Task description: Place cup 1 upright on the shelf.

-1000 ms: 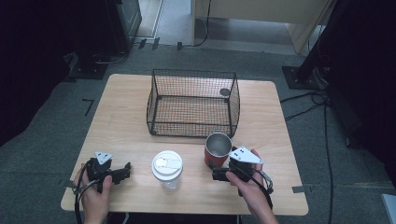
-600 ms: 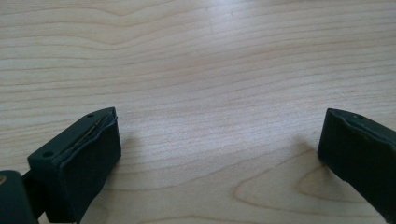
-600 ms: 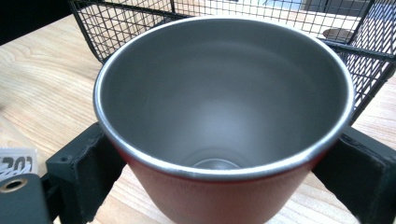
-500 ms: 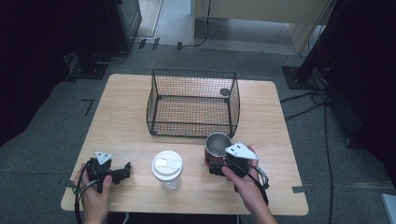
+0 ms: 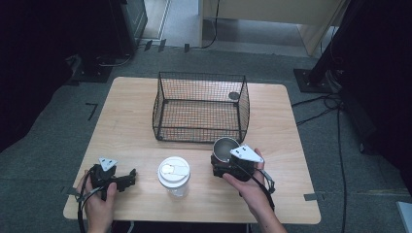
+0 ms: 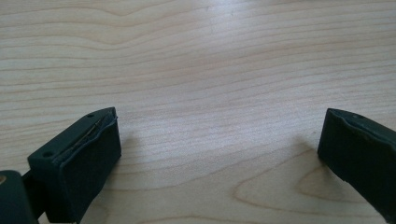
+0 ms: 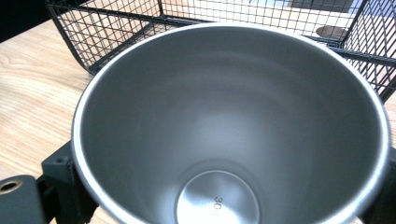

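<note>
Steel cup [image 7: 233, 121]: bare metal inside, red outside, upright on the counter [image 5: 145, 145] just in front of the basket's right front corner; in the high view [image 5: 225, 148] its open mouth faces up. In the right gripper view the mouth is very close, with a stamped mark legible on the bottom.
Right gripper [image 5: 224, 165]: held in the right hand [image 5: 250, 187] at the cup's near side, its grey plate just beside the rim.
Right fingers [image 7: 60, 175]: one on each side of the cup, low at its wall; they have just been closing, with the cup between them, and they grip it at a middling width.
Basket [image 5: 199, 109]: black wire, open on top, standing at the middle of the counter behind the cup; a small dark round thing [image 5: 234, 95] lies in its far right corner, too small to make out.
Jar [image 5: 174, 174]: clear, with a white lid, upright to the left of the cup and apart from it, between the two grippers.
Left gripper [image 5: 127, 178]: lying low at the near left of the counter in the left hand [image 5: 97, 204], pointing towards the jar.
Left fingers [image 6: 84, 158]: wide apart, bare wood between them.
Counter: pale wood grain, rounded corners.
</note>
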`<action>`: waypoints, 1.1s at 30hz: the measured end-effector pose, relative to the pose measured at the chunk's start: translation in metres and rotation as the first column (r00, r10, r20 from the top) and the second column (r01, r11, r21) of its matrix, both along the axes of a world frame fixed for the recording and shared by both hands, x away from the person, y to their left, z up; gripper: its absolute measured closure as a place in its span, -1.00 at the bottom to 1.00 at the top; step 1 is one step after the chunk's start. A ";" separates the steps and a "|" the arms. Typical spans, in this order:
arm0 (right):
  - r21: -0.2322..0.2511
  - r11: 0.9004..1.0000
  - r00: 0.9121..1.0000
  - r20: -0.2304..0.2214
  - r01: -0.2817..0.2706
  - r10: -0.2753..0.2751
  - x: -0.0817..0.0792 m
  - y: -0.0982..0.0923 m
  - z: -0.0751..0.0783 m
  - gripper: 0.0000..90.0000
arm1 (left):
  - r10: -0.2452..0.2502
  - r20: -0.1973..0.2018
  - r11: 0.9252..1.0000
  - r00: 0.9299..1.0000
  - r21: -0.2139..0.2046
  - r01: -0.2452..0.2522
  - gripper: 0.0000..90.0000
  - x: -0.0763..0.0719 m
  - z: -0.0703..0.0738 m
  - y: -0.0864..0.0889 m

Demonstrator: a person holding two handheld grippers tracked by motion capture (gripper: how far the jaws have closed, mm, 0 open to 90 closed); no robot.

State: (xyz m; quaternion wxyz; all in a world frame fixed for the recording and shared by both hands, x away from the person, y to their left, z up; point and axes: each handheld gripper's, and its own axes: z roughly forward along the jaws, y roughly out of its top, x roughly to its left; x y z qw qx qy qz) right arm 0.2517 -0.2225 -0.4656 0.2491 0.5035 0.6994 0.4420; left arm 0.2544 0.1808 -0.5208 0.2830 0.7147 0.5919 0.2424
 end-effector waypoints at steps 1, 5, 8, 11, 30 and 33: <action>-0.004 1.000 1.000 0.001 0.002 -0.002 0.000 0.001 0.000 -0.89 | 0.000 0.000 1.000 1.000 0.000 0.000 -1.00 0.000 0.000 0.000; -0.018 1.000 1.000 0.007 -0.002 0.002 0.002 0.003 -0.002 -0.89 | 0.000 0.000 1.000 1.000 0.000 0.000 -1.00 0.000 0.000 0.000; -0.025 1.000 1.000 0.013 0.004 -0.003 0.003 0.005 -0.003 -0.85 | 0.000 0.000 1.000 1.000 0.000 0.000 -1.00 0.000 0.000 0.000; -0.031 1.000 1.000 0.023 0.001 0.000 0.004 0.006 -0.003 -0.84 | 0.000 0.000 1.000 1.000 0.000 0.000 -1.00 0.000 0.000 0.000; -0.004 0.999 0.997 0.064 -0.033 0.033 -0.002 0.011 0.013 -0.83 | -0.001 0.000 1.000 1.000 0.000 0.001 -1.00 0.000 0.000 0.000; 0.000 0.999 0.996 0.080 -0.044 0.043 -0.003 0.013 0.020 -0.83 | -0.002 0.000 1.000 1.000 0.000 0.002 -1.00 0.000 0.000 0.000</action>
